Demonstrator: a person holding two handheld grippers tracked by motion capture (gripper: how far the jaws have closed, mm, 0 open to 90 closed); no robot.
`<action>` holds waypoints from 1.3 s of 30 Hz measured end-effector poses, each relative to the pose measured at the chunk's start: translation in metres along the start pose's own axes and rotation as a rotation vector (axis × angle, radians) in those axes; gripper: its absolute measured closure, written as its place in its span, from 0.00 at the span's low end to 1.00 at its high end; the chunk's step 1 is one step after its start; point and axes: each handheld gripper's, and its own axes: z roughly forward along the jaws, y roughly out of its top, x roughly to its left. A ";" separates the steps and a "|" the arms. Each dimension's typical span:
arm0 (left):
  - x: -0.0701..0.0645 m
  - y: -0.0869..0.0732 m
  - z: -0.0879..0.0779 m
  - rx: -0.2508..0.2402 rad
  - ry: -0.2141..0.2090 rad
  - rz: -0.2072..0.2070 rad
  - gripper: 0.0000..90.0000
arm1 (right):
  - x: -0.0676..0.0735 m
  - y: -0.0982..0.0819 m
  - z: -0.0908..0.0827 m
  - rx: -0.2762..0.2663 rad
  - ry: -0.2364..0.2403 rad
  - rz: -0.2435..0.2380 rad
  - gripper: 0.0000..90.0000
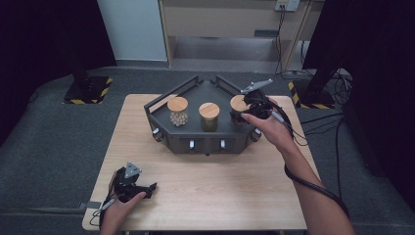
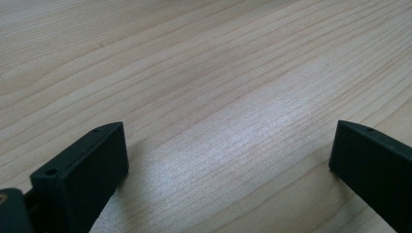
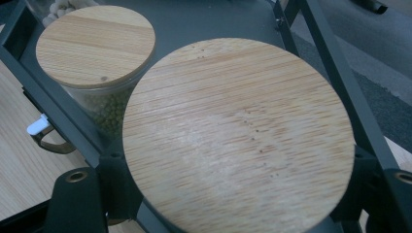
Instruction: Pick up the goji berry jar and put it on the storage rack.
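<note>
Three lidded jars sit in the dark tray (image 1: 161, 128) on the desk (image 1: 205, 191). Right hand-held gripper (image 1: 244, 113) straddles the rightmost jar (image 3: 238, 136), contact unclear. Glass looks slippery, so grab below the lid. Left hand-held gripper (image 1: 139, 188) rests spread.

A tray (image 1: 161, 128) sits on the far half of the surface (image 1: 210, 191), a little right of centre, with three lidded jars standing in a row inside it. The left jar (image 1: 178, 111) is well apart from the right jar (image 1: 239, 108), and the middle jar (image 1: 209, 117) stands between them, slightly nearer the tray's front wall. The right tongs (image 1: 244, 113) are at the right jar, one jaw on each side of it under its lid (image 3: 238, 141). The left tongs (image 1: 147, 190) rest on the surface near its front left corner, well apart from the tray.
</note>
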 end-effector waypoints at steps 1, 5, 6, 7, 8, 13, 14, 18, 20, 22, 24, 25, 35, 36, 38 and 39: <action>0.000 0.000 0.000 0.000 0.000 0.000 0.00 | 0.000 0.000 0.001 0.001 0.002 0.000 0.29; 0.000 0.000 0.000 0.000 0.000 0.000 0.00 | -0.002 -0.002 0.004 -0.001 0.005 0.006 0.29; 0.000 0.000 0.000 0.000 0.000 0.000 0.00 | -0.002 -0.003 0.005 -0.003 0.006 0.009 0.29; 0.000 0.000 0.000 0.000 0.000 0.000 0.00 | -0.002 -0.003 0.006 -0.004 0.008 0.009 0.29; 0.000 0.000 0.000 0.000 0.000 0.000 0.00 | -0.002 -0.004 0.007 -0.004 0.009 0.012 0.29; 0.000 0.000 0.000 0.000 0.000 0.000 0.00 | -0.001 -0.005 0.012 0.003 0.011 0.009 0.29; 0.000 0.000 0.000 0.000 0.000 0.000 0.00 | -0.001 -0.005 0.013 0.004 0.010 0.011 0.29; 0.000 0.000 0.000 0.000 0.000 0.000 0.00 | -0.001 -0.006 0.017 0.006 0.010 0.018 0.29; 0.000 0.000 0.000 0.000 0.000 0.000 0.00 | -0.001 -0.006 0.019 0.007 0.010 0.019 0.29; 0.000 0.000 0.000 0.000 0.000 0.000 0.00 | -0.001 -0.006 0.021 0.008 0.010 0.019 0.29; 0.000 0.000 0.000 0.000 0.000 0.000 0.00 | -0.001 -0.007 0.022 0.009 0.009 0.020 0.29; 0.000 0.000 0.000 0.000 0.000 0.000 0.00 | -0.001 -0.007 0.022 0.009 0.010 0.020 0.29; 0.000 0.000 0.000 0.000 0.000 0.000 0.00 | -0.001 -0.012 0.026 0.010 0.007 0.026 0.29; 0.000 0.000 0.000 0.000 0.000 0.000 0.00 | -0.001 -0.012 0.026 0.009 0.008 0.027 0.29; 0.000 0.000 0.000 0.000 0.000 0.000 0.00 | -0.001 -0.012 0.027 0.010 0.009 0.032 0.29; 0.000 0.000 0.000 0.000 0.000 0.000 0.00 | -0.001 -0.012 0.027 0.011 0.010 0.029 0.29</action>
